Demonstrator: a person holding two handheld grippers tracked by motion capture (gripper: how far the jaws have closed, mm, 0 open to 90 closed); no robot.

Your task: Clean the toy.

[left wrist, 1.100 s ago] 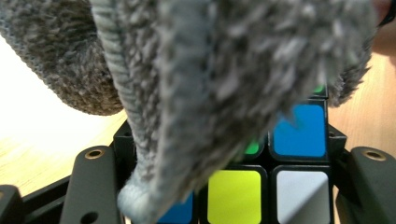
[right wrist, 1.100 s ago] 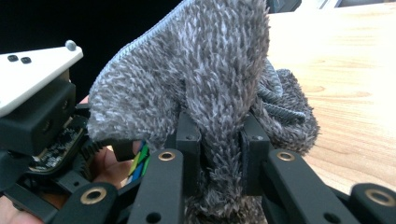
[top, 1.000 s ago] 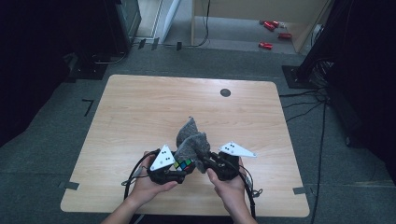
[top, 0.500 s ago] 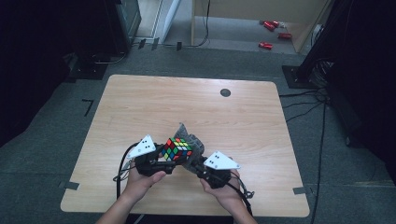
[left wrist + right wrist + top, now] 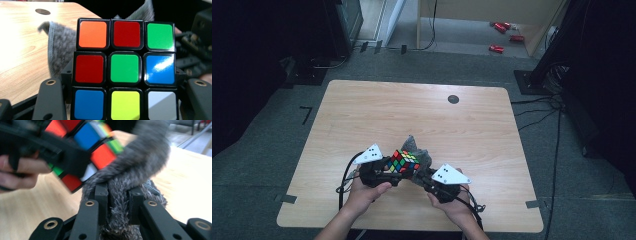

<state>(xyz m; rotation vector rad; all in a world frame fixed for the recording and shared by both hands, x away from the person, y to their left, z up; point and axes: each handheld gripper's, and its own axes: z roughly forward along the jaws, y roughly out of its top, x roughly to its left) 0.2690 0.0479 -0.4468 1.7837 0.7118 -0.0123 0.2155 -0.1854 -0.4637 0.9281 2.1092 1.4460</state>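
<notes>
My left gripper (image 5: pixel 398 171) is shut on a scrambled puzzle cube (image 5: pixel 404 161), held just above the wooden table (image 5: pixel 377 115) near its front edge. In the left gripper view the cube (image 5: pixel 125 68) shows orange, red, green, blue, yellow and white squares between the two black jaws. My right gripper (image 5: pixel 424 175) is shut on a grey fuzzy cloth (image 5: pixel 419 150), whose bunched pile (image 5: pixel 120 195) is squeezed between its jaws. The cloth presses against the cube's (image 5: pixel 85 147) far right side.
A round dark hole (image 5: pixel 453 99) sits near the table's far edge. Grey carpet surrounds the table, with black stands and cables (image 5: pixel 557 105) at the right. Red objects (image 5: pixel 497 48) lie on the floor at the back.
The cube came out from under the cloth and now shows its coloured top. Both hands drew slightly apart and lower, and the cloth sank behind the cube.
</notes>
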